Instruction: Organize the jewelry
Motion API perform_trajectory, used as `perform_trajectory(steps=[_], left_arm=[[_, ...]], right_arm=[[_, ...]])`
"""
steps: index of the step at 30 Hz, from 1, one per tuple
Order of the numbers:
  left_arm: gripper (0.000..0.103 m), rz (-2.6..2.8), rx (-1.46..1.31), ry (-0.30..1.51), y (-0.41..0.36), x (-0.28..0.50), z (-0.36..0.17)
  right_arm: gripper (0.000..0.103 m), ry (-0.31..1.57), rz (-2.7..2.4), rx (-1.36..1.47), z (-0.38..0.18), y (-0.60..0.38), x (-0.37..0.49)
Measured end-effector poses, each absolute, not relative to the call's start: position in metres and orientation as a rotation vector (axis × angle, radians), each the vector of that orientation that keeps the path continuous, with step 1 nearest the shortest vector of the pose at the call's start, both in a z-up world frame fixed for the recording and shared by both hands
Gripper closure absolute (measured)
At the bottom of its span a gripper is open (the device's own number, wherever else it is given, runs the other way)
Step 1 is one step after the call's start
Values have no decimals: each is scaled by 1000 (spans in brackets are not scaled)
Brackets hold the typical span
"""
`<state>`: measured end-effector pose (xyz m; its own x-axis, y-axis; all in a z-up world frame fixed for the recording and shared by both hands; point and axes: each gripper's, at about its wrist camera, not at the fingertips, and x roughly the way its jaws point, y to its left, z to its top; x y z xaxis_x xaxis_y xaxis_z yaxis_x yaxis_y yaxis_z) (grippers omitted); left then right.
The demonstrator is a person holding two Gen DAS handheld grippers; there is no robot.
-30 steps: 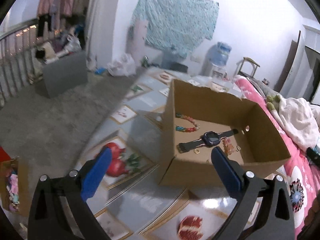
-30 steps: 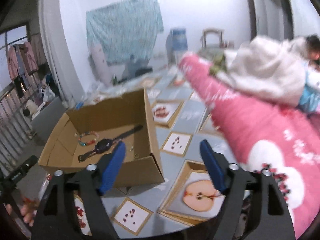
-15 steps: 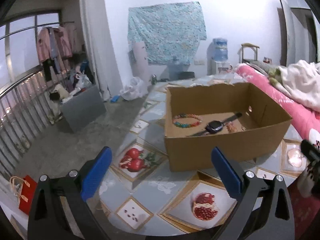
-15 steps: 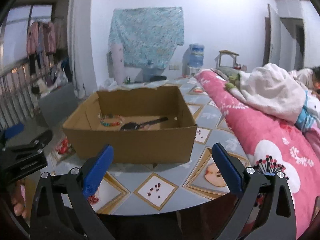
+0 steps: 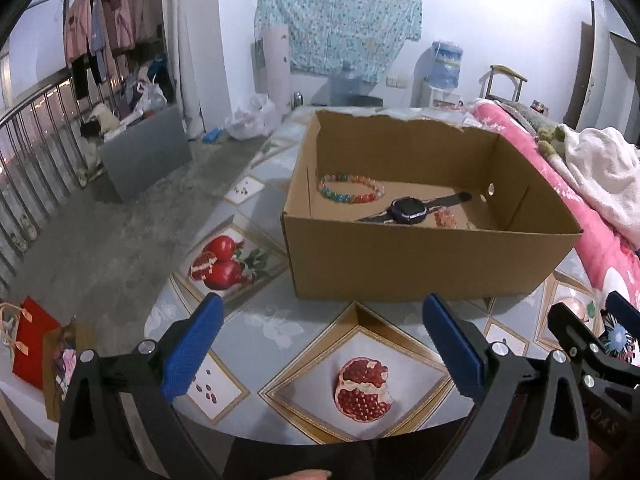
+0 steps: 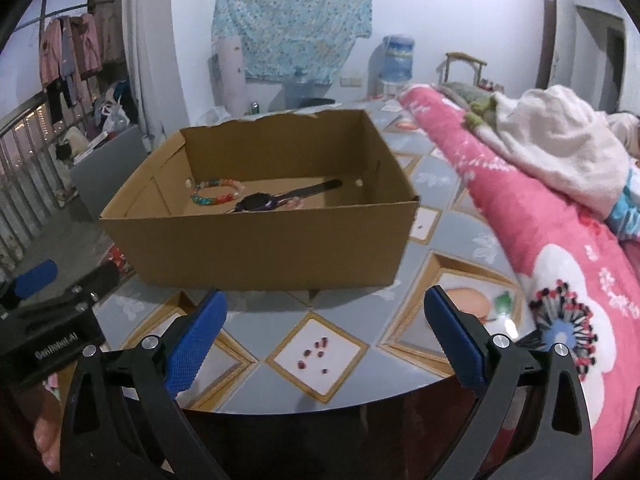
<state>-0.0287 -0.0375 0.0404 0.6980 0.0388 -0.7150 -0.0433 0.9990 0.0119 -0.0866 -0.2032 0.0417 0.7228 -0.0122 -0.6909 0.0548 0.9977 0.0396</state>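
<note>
- The bead bracelet [image 5: 351, 193] is likely light and floppy, and its round beads look smooth, so they may slip. A good way to take it is to pinch one side of the ring, across the beads.
- The watch [image 5: 409, 209] is likely a bit heavier, with a hard middle and a bendy strap. The strap looks like the best place to grab, since it is thin and flat.
- The bracelet is a ring of red, orange, green and blue beads. The watch is dark with a long dark strap. Beside it lie some tiny pink and gold bits [image 5: 446, 218], too small to tell what they are.
- All of these lie flat on the floor of the cardboard box [image 5: 420, 264], which stands ahead of both grippers, past their tips.
- The box has tall walls, so I think a gripper must go up and over the near wall, then down.
- The left gripper [image 5: 322, 342] is wide open and holds nothing. It hangs over the table [image 5: 280, 332] near its front edge.
- The right gripper [image 6: 324, 338] is wide open too, with nothing in it, and sits just beside the left one.
- A pink blanket [image 6: 560, 248] lies to the right of the right gripper.
</note>
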Motion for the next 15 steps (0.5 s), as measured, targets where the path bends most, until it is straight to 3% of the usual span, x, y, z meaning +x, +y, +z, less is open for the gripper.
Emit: perform_trajectory(steps=[15], left_arm=[[6,52,-20,859,-33,-17,28]], right_arm=[[8,810,-37,55,30,-195,-77]])
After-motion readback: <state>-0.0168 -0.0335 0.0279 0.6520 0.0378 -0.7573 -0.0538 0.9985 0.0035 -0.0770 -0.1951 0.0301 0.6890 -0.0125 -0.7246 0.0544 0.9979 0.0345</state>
